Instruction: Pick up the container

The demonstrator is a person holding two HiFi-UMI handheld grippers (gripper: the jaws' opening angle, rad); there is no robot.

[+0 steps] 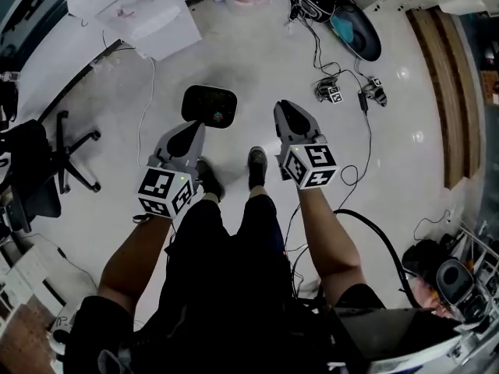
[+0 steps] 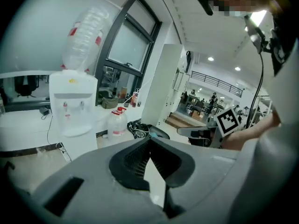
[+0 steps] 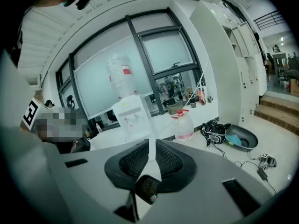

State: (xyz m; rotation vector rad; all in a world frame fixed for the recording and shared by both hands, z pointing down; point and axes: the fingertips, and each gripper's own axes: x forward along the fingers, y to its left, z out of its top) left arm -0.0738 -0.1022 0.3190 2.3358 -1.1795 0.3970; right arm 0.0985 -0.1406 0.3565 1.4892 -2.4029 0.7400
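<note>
Container (image 1: 209, 106): dark shallow tray, flat on floor (image 1: 405, 131) just ahead of person's shoes (image 1: 256, 166), untouched.

L gripper (image 1: 189, 134): tip nearest it, stops short of near rim, no contact. Jaws pressed together at tips, nothing btwn.

R gripper (image 1: 290, 115): off to container's right, apart. Jaws closed to thin slit, empty.

Both held side by side, angled fwd and down, prob. lining up for the reach.

Judgement: pick not begun; jaws need spreading before a rim grip is poss.

Water dispenser (image 2: 72, 106) by window wall, well away.
</note>
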